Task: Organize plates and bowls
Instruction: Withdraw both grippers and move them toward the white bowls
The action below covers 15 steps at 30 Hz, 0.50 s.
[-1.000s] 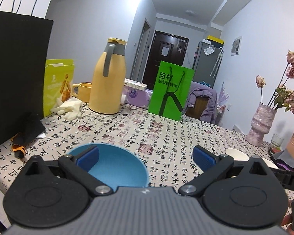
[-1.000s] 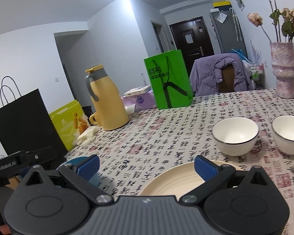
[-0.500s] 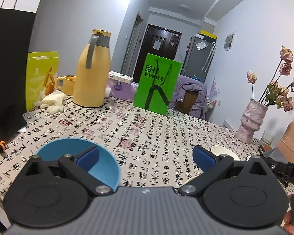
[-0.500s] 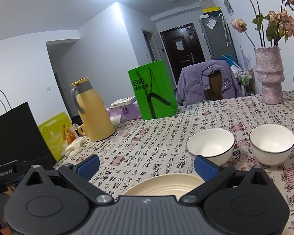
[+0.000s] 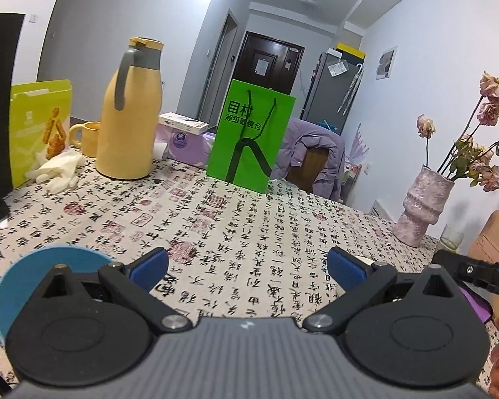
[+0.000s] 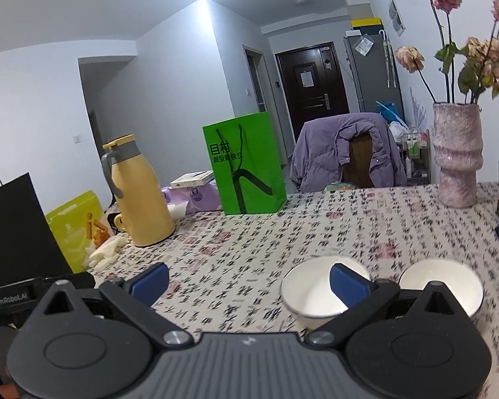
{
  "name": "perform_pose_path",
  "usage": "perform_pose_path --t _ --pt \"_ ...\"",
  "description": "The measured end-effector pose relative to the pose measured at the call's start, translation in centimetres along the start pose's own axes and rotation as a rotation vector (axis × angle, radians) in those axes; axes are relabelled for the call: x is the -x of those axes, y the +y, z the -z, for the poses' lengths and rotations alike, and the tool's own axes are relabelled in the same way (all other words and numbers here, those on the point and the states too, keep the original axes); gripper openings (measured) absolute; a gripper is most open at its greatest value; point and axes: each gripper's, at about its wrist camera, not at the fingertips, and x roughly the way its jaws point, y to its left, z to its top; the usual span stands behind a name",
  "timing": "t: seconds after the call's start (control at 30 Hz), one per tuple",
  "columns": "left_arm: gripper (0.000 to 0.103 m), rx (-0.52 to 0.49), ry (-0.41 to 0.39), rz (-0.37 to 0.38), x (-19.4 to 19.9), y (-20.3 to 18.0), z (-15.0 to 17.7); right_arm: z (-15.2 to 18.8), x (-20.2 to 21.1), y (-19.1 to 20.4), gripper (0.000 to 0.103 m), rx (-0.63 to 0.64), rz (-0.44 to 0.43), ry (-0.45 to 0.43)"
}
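Note:
A blue bowl (image 5: 20, 276) sits on the patterned tablecloth at the lower left of the left wrist view, partly hidden behind my left gripper's body. My left gripper (image 5: 248, 271) is open above the cloth, to the right of that bowl, holding nothing. In the right wrist view two white bowls stand side by side: one (image 6: 311, 294) behind my right fingertip, the other (image 6: 444, 282) further right. My right gripper (image 6: 249, 281) is open and holds nothing. A sliver of a pale rim (image 5: 366, 260) shows behind the left gripper's right fingertip.
At the back stand a yellow thermos (image 5: 128, 116), a yellow mug (image 5: 84, 138), a green paper bag (image 5: 251, 139), a yellow-green box (image 5: 38, 126) and white gloves (image 5: 55, 171). A black bag (image 6: 15, 229) stands left. A pink vase (image 6: 457, 156) with dried flowers stands right.
Both grippers have swung right. The blue bowl slid to the left edge of the left view. The cream plate dropped out of the right view and the white bowls came closer.

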Motion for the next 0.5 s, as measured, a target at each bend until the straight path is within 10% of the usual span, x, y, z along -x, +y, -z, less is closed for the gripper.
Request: perform_pose_path --t 0.5 --pt "0.103 -0.054 0.057 -0.019 -6.2 -4.9 -1.2 -5.0 -5.5 -6.0 0.103 0.003 0.061 0.083"
